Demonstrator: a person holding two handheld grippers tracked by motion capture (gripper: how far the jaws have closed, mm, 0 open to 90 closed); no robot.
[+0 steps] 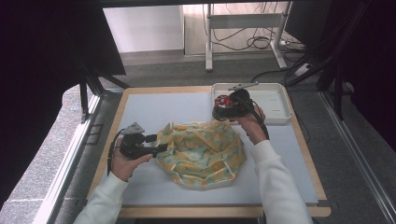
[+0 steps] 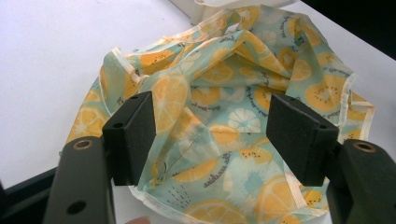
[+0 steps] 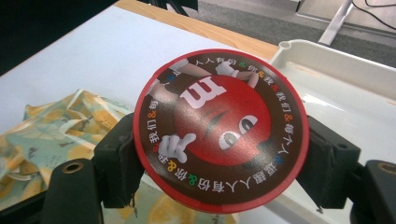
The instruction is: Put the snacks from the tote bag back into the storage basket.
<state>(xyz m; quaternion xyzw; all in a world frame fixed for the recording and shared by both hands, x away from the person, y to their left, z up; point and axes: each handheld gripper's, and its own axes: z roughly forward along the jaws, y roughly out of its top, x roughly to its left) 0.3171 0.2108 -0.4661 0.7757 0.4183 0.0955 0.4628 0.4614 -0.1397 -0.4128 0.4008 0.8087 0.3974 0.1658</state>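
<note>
Right gripper view: fingers (image 3: 116, 163) clamp the stiff, light round tin (image 3: 220, 130) by its rim; left gripper (image 2: 219, 140) gapes over the limp cloth bag (image 2: 233, 107).

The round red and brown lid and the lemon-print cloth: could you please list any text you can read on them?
"m": large white letter on the round red and brown lid, held in the right tool.
Chinese characters with "&" signs ring the lid's rim, repeating "我们&你们".
Small dark script on the lemon-print cloth: too blurred to read.
</note>
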